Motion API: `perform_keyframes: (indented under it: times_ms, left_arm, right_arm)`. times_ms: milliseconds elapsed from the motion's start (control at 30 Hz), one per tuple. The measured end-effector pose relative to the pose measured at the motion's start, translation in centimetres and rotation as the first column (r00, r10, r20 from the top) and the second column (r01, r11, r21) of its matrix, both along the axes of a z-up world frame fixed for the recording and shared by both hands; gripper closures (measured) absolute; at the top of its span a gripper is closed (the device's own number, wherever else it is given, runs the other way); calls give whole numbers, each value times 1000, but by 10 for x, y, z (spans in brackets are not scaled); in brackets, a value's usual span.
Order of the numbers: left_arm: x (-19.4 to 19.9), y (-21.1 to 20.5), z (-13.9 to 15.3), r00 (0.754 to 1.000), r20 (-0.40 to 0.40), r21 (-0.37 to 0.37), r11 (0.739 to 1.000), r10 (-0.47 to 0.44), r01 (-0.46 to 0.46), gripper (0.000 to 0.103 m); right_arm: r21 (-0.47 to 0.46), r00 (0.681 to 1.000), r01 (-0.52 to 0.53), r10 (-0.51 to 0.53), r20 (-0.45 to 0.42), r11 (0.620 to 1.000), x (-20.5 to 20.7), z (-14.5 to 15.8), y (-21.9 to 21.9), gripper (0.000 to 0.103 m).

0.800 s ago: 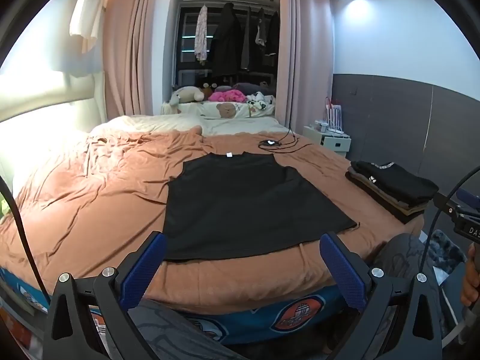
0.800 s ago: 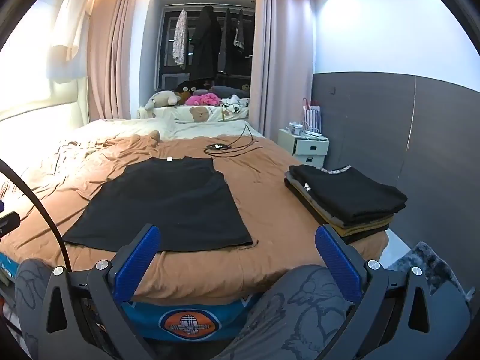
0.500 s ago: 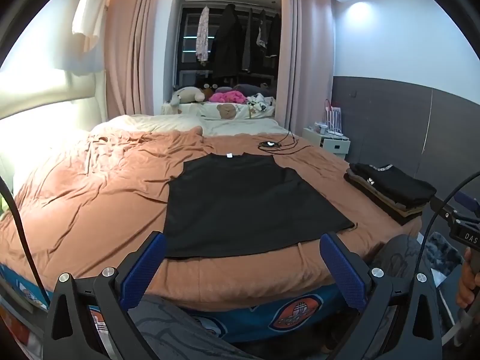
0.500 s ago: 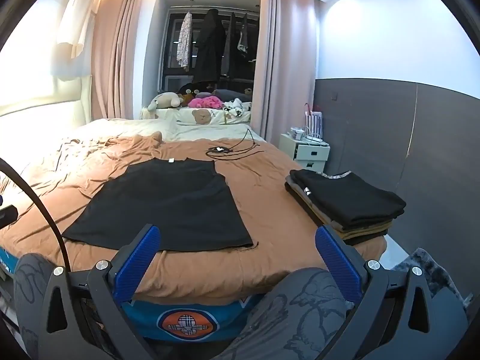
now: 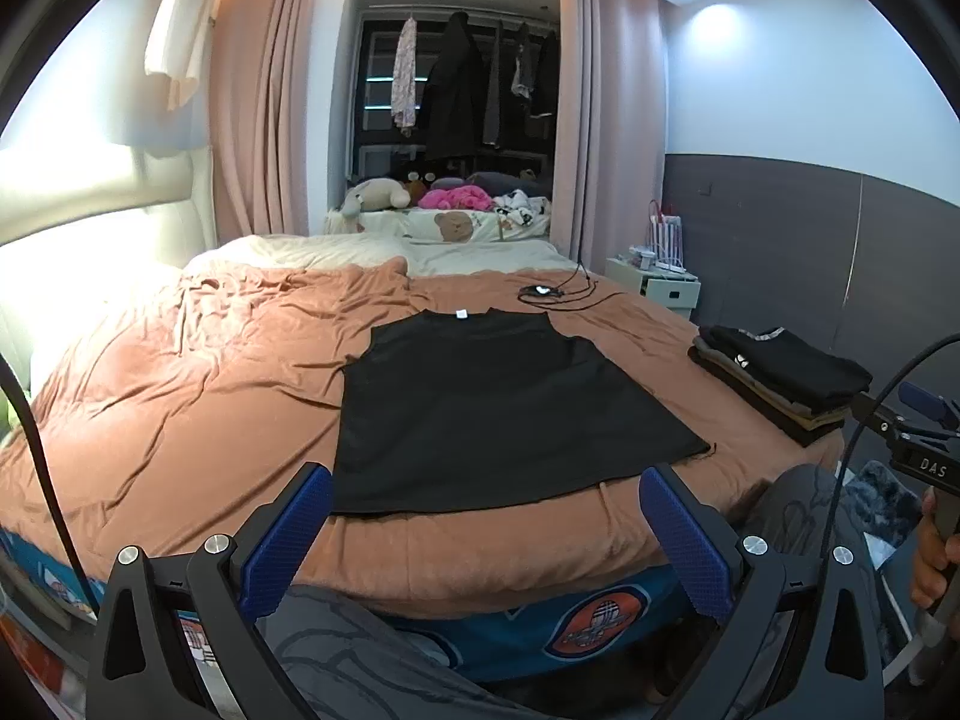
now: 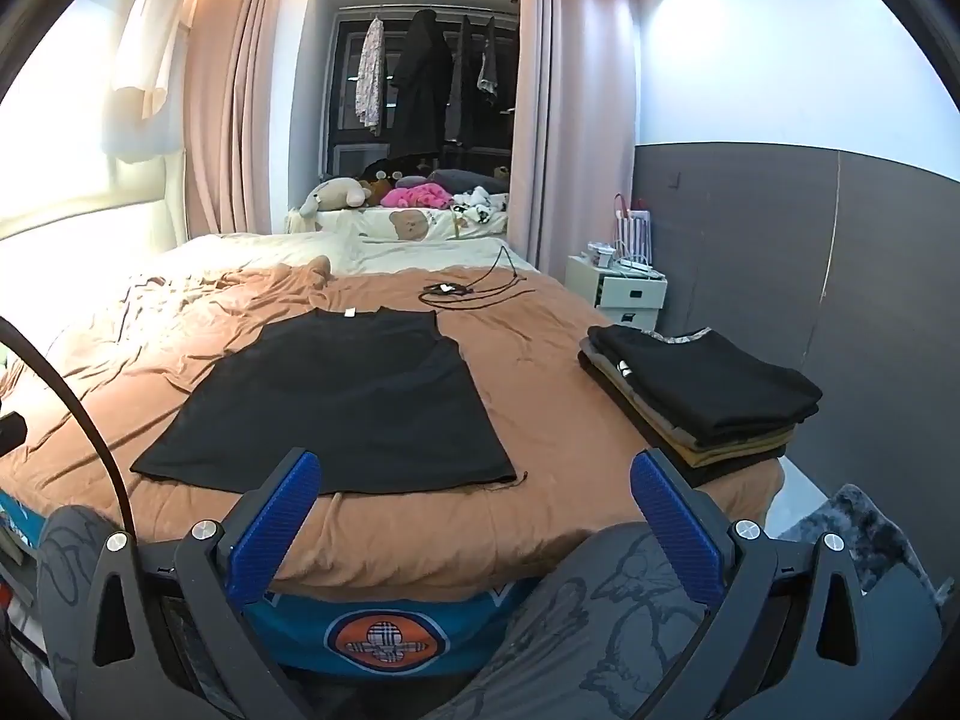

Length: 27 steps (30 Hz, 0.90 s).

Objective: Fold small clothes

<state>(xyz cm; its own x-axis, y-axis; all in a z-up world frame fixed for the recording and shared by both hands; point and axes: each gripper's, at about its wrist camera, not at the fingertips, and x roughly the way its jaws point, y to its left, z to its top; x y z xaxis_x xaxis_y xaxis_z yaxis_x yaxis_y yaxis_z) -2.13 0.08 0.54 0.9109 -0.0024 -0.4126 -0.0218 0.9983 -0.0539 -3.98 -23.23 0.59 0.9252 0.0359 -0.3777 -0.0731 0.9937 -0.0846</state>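
A black sleeveless top [image 5: 492, 408] lies flat on the brown bedspread [image 5: 180, 396], neck away from me, hem toward the near bed edge. It also shows in the right wrist view [image 6: 342, 402]. My left gripper [image 5: 486, 534] is open and empty, held in the air before the near edge, short of the hem. My right gripper [image 6: 474, 516] is open and empty, held near the bed's front edge, right of the hem's corner. The right gripper's body shows at the right edge of the left wrist view [image 5: 918, 450].
A stack of folded clothes [image 6: 702, 390] sits on the bed's right side. A black cable [image 6: 468, 288] lies beyond the top. Pillows and soft toys [image 5: 444, 210] are at the head. A white nightstand [image 6: 624, 294] stands by the grey wall. My knees [image 6: 600, 600] are below the grippers.
Both views have shifted slightly; the grippers have drifted a little relative to the bed. Both stay open. The top has not moved.
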Motion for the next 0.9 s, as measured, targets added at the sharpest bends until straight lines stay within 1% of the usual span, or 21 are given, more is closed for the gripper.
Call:
perform_keyframes:
  times_ms: [167, 300, 433, 567, 900]
  left_arm:
    - [1, -1, -3, 1000, -6, 1, 1000, -6, 6, 0]
    - [5, -3, -7, 1000, -12, 1, 1000, -4, 4, 0]
    - [6, -5, -10, 1000, -17, -5, 1000, -17, 17, 0]
    - [7, -8, -9, 1000, -17, 13, 1000, -21, 22, 0]
    - [3, -6, -7, 1000, -5, 0, 1000, -25, 25, 0]
  right_arm:
    - [-4, 1000, -3, 3, -5, 1000, 0, -4, 2, 0]
    - [3, 1000, -8, 8, -27, 1000, 4, -7, -1, 0]
    - [9, 999, -12, 12, -35, 1000, 5, -4, -3, 0]
    - [6, 1000, -15, 15, -18, 1000, 1, -1, -2, 0]
    - [25, 999, -2, 3, -49, 1000, 3, -3, -6, 0]
